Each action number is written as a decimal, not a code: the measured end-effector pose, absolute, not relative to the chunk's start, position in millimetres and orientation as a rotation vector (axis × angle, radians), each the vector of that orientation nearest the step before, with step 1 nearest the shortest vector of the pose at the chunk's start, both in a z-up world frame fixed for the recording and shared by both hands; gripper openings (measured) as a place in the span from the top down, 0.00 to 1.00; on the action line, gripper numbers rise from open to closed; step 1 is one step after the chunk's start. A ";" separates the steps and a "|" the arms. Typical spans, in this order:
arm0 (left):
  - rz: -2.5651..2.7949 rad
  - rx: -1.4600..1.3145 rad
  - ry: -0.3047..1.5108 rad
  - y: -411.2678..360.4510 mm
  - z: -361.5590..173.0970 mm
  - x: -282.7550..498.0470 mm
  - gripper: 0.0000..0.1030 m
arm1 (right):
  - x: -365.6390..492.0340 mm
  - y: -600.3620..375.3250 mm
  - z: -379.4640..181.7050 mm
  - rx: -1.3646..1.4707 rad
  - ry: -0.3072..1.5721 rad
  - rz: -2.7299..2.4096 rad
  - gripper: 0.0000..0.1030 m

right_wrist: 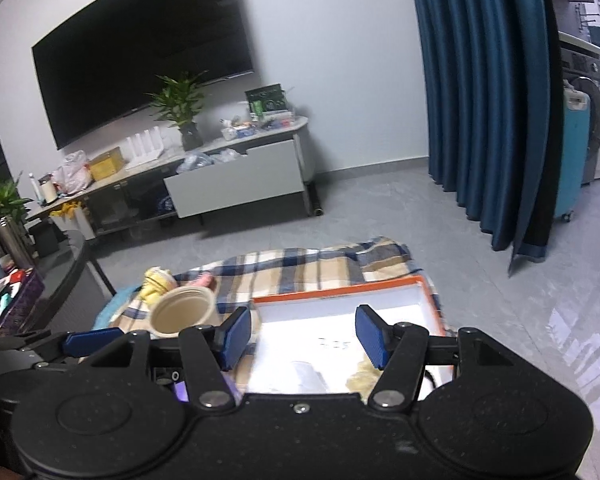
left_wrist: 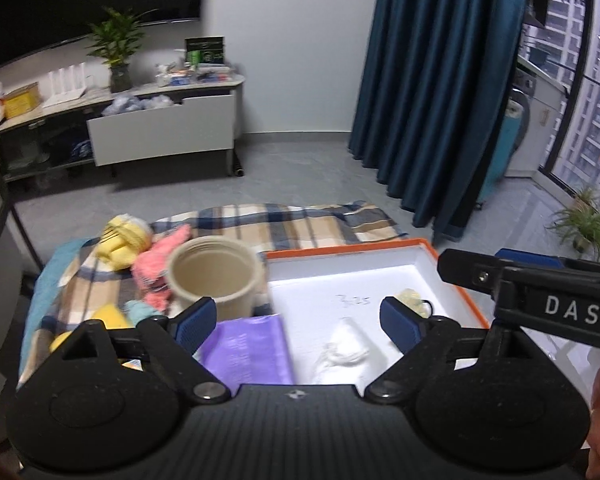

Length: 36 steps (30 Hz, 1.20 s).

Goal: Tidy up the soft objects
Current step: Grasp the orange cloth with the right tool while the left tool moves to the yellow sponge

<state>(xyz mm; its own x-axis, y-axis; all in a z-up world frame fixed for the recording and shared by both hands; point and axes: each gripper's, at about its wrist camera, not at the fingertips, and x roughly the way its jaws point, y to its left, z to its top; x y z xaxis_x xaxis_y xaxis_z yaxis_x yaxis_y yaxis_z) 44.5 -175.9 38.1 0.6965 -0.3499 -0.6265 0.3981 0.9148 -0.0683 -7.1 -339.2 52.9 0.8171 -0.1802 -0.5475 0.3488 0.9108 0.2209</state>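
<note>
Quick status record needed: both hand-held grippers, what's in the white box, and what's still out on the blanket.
left hand-held gripper: open, nothing between the pads
right hand-held gripper: open, nothing held
white box: holds a white cloth item and a pale yellow item
beige tub: upright, looks empty
plaid blanket: yellow soft item, pink soft item beside the tub
purple bag: left of box

Plaid-covered surface (left_wrist: 292, 220) carrying: orange-rimmed white box (left_wrist: 440, 256) at right; beige pot (left_wrist: 216, 276) centre; yellow and pink soft items (left_wrist: 140, 252) far left.
</note>
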 end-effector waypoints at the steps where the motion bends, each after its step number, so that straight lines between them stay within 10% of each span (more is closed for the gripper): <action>1: -0.407 0.071 0.682 -170.9 38.2 44.3 0.12 | -5.5 -334.6 52.8 0.318 0.547 -0.279 0.31; 36: -0.196 0.012 0.719 -43.6 20.5 47.0 0.11 | 45.5 -213.6 33.9 0.273 0.613 -0.034 0.31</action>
